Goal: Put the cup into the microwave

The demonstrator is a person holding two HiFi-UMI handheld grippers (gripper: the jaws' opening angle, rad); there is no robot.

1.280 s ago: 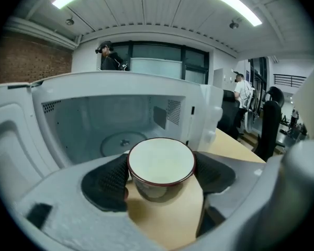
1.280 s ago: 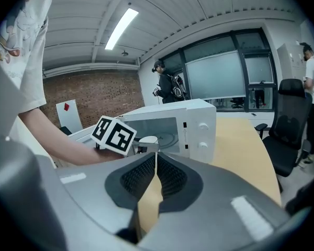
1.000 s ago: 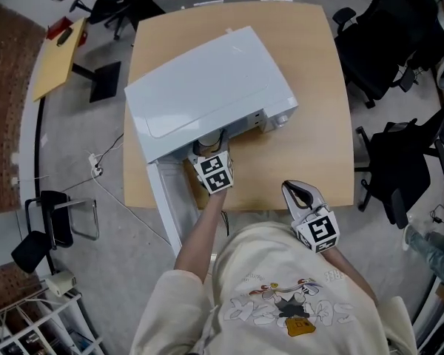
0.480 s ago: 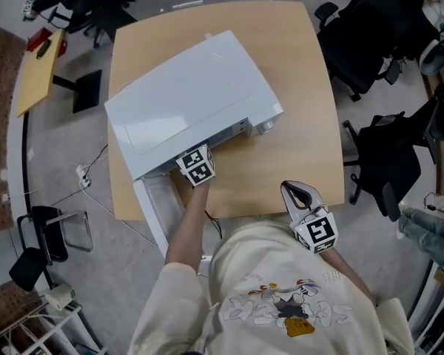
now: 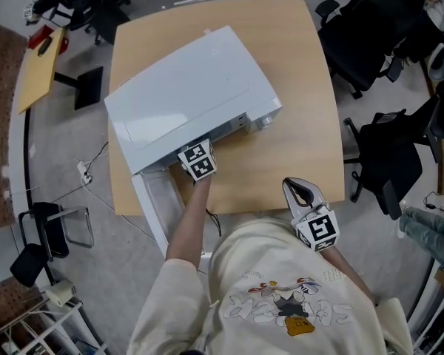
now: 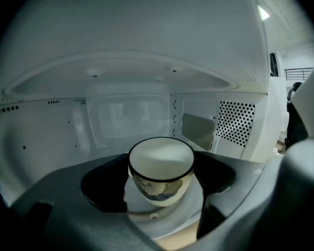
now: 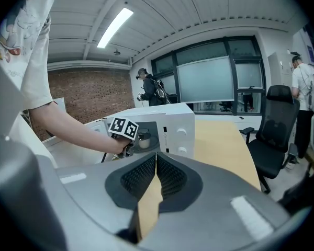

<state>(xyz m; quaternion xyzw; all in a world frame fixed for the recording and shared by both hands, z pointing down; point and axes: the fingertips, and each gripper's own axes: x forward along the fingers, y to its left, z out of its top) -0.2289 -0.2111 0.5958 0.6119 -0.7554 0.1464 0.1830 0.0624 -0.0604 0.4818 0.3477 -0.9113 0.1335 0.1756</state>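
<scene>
Left gripper [image 6: 161, 184] is now carried further into the mouth of the microwave [image 5: 185, 87] than a second back. Only its marker cube is left showing at the opening in the head view. Right gripper [image 5: 297, 192] is found where it was.

Bench [image 5: 303, 124]: the microwave is set diagonally on it, front turned toward the person, so the cavity is reached by the left arm without leaning. Door [image 5: 154, 209] is swung fully open past the bench's near-left edge, out of the reach path.

Right gripper: jaws are shut, pads meshed, nothing between them. It is parked near the torso, just off the bench's near edge, well apart from the microwave. It is judged idle, kept clear of a one-arm placement.

Left gripper: jaws are spread wide and the cup [image 6: 160, 169] is held between them, one pad against each side of its wall. The wide spread is explained by cup diameter, not by release. The grip is taken from the side, so the rim is left free and the base can be set down flat.

Cup: located inside the cavity, near centre, base on or just above the white turntable [image 6: 170, 213]; contact cannot be confirmed. It is kept upright, mouth up, long axis vertical, patterned side turned toward the gripper camera. No handle is seen. The interior looks empty.

Judgement: placement is nearly done; release and withdrawal are outstanding.
</scene>
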